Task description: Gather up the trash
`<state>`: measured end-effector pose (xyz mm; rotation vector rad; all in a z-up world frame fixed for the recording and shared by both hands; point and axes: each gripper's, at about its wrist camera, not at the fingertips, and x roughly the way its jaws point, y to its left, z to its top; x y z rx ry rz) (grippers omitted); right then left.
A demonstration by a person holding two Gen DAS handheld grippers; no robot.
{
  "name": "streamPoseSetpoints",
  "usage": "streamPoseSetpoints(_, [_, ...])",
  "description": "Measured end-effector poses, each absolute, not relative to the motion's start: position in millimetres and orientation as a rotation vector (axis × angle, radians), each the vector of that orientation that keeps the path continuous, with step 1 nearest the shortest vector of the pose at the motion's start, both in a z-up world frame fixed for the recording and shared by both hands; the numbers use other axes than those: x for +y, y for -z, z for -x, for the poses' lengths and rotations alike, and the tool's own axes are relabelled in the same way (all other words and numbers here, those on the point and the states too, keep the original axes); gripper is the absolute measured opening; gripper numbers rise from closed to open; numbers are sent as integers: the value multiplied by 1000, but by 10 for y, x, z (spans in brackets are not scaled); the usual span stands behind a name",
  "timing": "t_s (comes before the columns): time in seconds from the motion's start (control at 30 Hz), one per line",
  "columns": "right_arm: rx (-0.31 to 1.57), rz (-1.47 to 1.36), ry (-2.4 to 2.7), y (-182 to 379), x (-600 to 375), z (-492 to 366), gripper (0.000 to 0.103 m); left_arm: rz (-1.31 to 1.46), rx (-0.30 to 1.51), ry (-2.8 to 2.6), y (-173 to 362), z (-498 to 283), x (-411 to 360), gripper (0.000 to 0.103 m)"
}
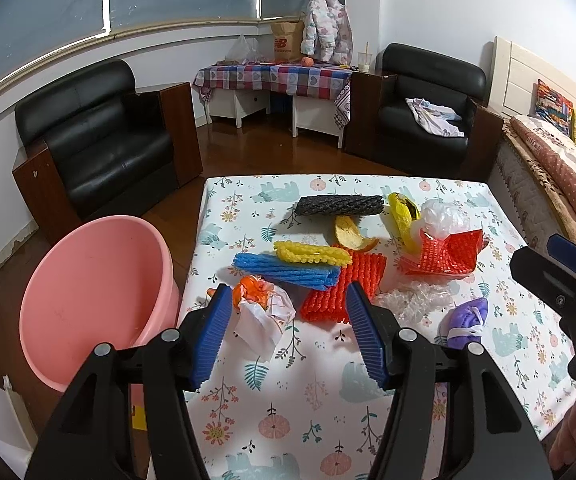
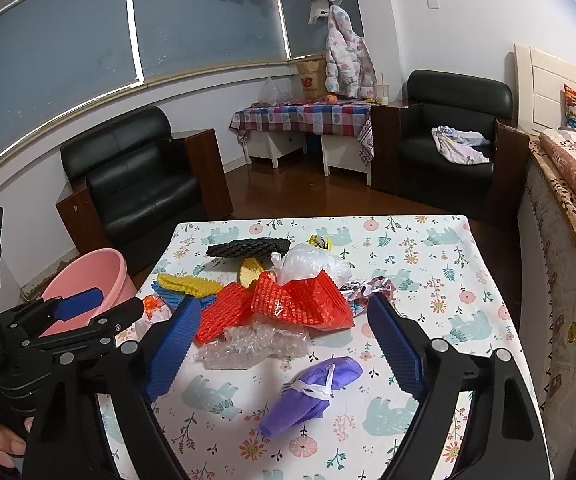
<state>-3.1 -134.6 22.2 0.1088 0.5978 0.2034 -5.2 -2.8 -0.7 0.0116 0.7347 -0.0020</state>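
Trash lies on the floral table (image 1: 288, 400): a black foam net (image 1: 339, 205), yellow net (image 1: 311, 254), blue net (image 1: 288, 272), red net (image 1: 343, 288), orange peel (image 1: 351, 236), red sequin wrapper (image 1: 443, 256), clear bubble wrap (image 1: 411, 300), purple mask (image 1: 465, 322), and a crumpled white-orange wrapper (image 1: 264, 308). My left gripper (image 1: 288, 332) is open, hovering just before the crumpled wrapper. My right gripper (image 2: 284, 344) is open above the purple mask (image 2: 315, 388) and bubble wrap (image 2: 256, 344). A pink bin (image 1: 96, 300) stands left of the table.
Two black armchairs (image 1: 104, 140) (image 1: 427, 112) stand beyond the table, with a checkered side table (image 1: 276, 76) between them. A bed (image 1: 559, 168) runs along the right. The pink bin also shows in the right wrist view (image 2: 88, 280).
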Motion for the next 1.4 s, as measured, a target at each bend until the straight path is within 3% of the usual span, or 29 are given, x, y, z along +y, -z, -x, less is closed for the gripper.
streamPoseSetpoints(1.4, [641,-117,-178,-108,-1520,67,78,38,705,60,-1,174,240,60])
